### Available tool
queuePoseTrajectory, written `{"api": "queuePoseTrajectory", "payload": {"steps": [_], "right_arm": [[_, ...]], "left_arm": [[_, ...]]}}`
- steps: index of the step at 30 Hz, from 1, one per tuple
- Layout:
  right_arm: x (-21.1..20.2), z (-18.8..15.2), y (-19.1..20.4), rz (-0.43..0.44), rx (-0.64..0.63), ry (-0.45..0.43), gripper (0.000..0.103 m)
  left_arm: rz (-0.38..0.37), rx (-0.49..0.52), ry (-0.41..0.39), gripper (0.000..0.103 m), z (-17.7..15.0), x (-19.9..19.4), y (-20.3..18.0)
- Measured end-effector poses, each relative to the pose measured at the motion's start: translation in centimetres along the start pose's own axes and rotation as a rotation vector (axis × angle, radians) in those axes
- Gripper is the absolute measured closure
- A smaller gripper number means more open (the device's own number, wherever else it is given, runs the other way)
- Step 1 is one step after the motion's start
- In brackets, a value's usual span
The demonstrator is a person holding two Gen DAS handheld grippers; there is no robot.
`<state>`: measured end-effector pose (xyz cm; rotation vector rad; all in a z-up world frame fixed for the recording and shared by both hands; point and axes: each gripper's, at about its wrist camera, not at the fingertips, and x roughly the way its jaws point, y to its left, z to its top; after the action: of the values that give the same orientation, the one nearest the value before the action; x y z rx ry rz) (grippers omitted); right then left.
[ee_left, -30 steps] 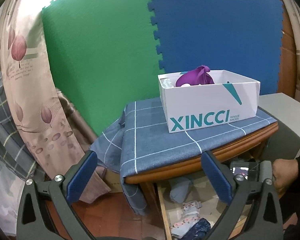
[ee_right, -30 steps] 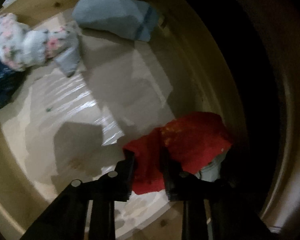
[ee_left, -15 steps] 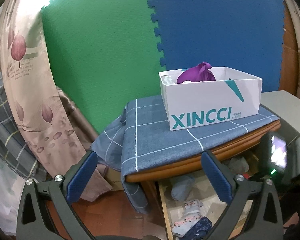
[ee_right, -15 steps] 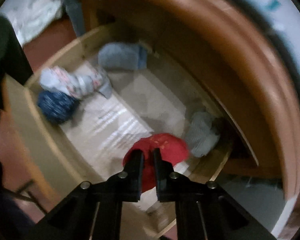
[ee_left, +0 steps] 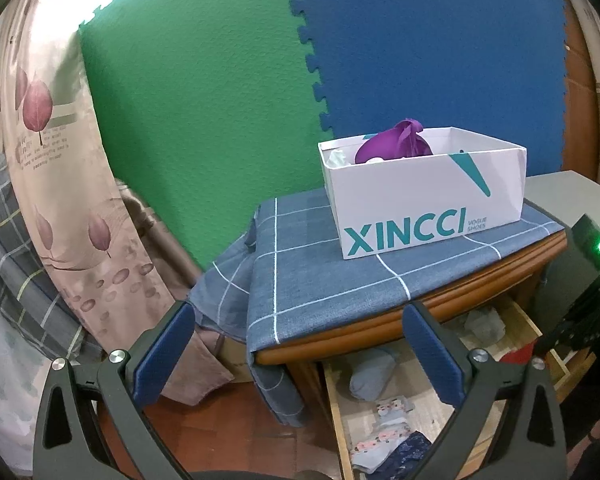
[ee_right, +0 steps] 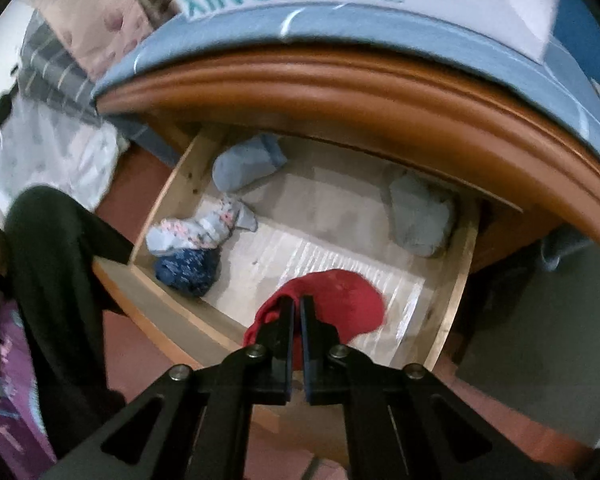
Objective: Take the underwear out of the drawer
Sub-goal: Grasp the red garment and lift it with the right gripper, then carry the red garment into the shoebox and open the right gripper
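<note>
— Across the left wrist view, what is on show?

— At the bottom of the frame the left gripper [ee_left: 298,340] stands with its blue-padded jaws spread wide and nothing between them. Centre right, a white shoebox [ee_left: 432,196] marked XINCCI sits on a blue checked cloth [ee_left: 312,272] over a wooden table [ee_left: 380,334]; purple fabric [ee_left: 396,146] pokes from the box. Below the table edge, at lower right, the open drawer [ee_left: 336,412] shows folded garments, and a sliver of red underwear [ee_left: 518,357] hangs at the right edge under the dark rig of the other gripper.

— And through the right wrist view?

— Bottom centre, the right gripper [ee_right: 296,312] has its jaws pinched tight on a fold of the red underwear [ee_right: 344,300], which hangs over the front right part of the drawer [ee_right: 456,292]. Left in the drawer lie a floral piece [ee_right: 198,230], a dark blue one [ee_right: 188,270] just below it in the frame, and a grey bundle [ee_right: 246,162] toward the back; another grey bundle [ee_right: 420,214] sits at the back right.
</note>
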<state>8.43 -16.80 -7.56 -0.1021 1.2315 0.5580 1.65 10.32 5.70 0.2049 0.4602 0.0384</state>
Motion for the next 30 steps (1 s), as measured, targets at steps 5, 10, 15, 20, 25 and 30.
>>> {"api": "queuePoseTrajectory", "payload": {"steps": [5, 10, 15, 20, 25, 30], "right_arm": [[-2.6, -0.1, 0.0, 0.062, 0.041, -0.063, 0.101], [-6.7, 0.0, 0.6, 0.115, 0.059, -0.126, 0.101], [-12.9, 1.1, 1.7, 0.186, 0.063, -0.219, 0.101], [-20.0, 3.1, 2.7, 0.252, 0.052, -0.325, 0.101], [-26.4, 7.0, 2.5, 0.282, 0.040, -0.425, 0.101], [-29.3, 12.7, 1.0, 0.185, 0.016, -0.501, 0.101]], "left_arm": [[0.005, 0.010, 0.003, 0.000, 0.0, 0.1, -0.3], [0.006, 0.011, 0.004, 0.000, 0.0, 0.2, -0.3], [0.007, 0.010, 0.003, 0.000, 0.0, 0.1, -0.3], [0.006, 0.009, 0.002, 0.000, 0.0, 0.1, -0.3], [0.003, 0.005, 0.000, 0.000, 0.0, 0.1, -0.2], [0.002, 0.009, 0.001, 0.000, 0.0, 0.1, -0.2]]}}
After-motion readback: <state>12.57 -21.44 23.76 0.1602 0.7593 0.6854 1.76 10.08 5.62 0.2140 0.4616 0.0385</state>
